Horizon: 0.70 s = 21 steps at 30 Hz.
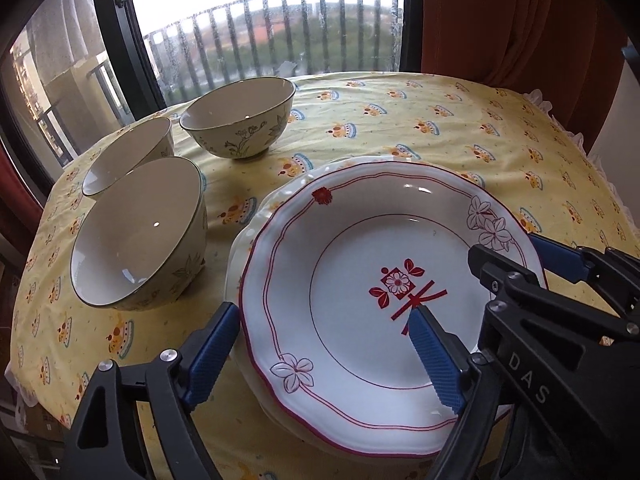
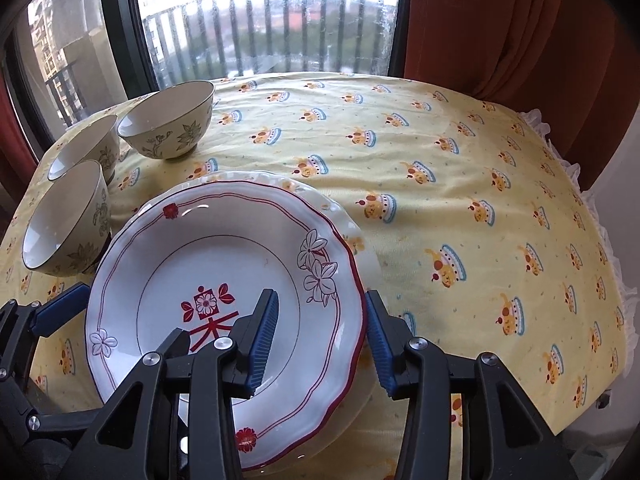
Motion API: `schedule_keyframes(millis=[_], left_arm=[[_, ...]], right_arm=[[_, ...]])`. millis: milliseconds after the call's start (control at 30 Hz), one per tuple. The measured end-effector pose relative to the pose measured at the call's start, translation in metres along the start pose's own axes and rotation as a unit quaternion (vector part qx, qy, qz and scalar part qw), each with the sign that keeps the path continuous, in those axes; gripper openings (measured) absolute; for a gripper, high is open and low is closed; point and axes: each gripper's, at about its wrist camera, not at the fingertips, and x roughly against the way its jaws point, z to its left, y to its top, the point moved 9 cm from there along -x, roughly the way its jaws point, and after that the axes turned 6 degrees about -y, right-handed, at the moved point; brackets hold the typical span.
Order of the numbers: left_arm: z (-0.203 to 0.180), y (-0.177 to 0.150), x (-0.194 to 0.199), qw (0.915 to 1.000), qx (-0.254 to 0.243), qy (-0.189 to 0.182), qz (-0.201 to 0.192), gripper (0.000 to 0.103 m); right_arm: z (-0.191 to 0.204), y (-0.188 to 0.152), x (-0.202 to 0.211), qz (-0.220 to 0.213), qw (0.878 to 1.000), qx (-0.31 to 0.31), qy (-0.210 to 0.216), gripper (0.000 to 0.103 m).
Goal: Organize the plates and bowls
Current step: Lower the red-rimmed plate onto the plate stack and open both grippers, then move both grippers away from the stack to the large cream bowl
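Note:
A white plate with red trim and flower prints [image 1: 360, 264] [image 2: 224, 256] lies on top of a cream scalloped plate [image 1: 244, 240] [image 2: 320, 200] at the near side of the table. My left gripper [image 1: 320, 344] is open and straddles the plate's left rim, one finger outside, one over the plate's well. My right gripper [image 2: 320, 340] is open and straddles the right rim the same way. It also shows in the left wrist view [image 1: 560, 256]. Three cream floral bowls [image 1: 140, 236] [image 1: 240, 120] [image 1: 128, 152] stand to the left, also in the right wrist view [image 2: 68, 224] [image 2: 168, 120] [image 2: 86, 148].
The table wears a yellow printed cloth [image 2: 460, 184] with a frilled edge at the right. A window with a balcony railing [image 1: 272, 32] is behind the table. An orange curtain [image 2: 500, 20] hangs at the back right.

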Motion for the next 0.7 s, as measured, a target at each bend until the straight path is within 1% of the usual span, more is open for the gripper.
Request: schedule_keyframes(millis=[233,267,300,367,400,500,567,700], left_arm=[[-0.001,-0.003,0.005,0.9997,0.002,-0.024,0.002,0.089],[-0.001,-0.003,0.006,0.9996,0.003,-0.027,0.002,0.089],[0.0,-0.003,0.008,0.9995,0.003,-0.031,0.001,0.09],[0.002,-0.002,0.011,0.9994,0.004,-0.034,-0.003,0.09],[0.005,-0.001,0.013,0.9994,0.004,-0.034,-0.006,0.09],[0.013,-0.001,0.019,0.9993,0.006,-0.033,-0.017,0.091],[0.016,-0.001,0.024,0.9987,0.004,-0.043,-0.026,0.091],[0.025,-0.005,0.031,0.9974,0.006,-0.056,-0.044,0.091]], right_arm=[[-0.001,-0.002,0.004,0.002,1.0,-0.006,-0.012,0.051],[-0.001,-0.002,0.008,-0.002,1.0,-0.004,-0.015,0.054],[-0.001,-0.001,0.012,-0.007,1.0,-0.003,-0.018,0.061],[-0.001,0.0,0.021,-0.019,1.0,-0.006,-0.022,0.068],[-0.001,0.0,0.026,-0.024,0.999,-0.01,-0.02,0.07],[0.002,-0.001,0.035,-0.029,0.999,-0.018,-0.012,0.071],[0.006,-0.002,0.042,-0.032,0.999,-0.023,-0.008,0.071],[0.018,-0.004,0.055,-0.044,0.999,-0.009,-0.024,0.071]])
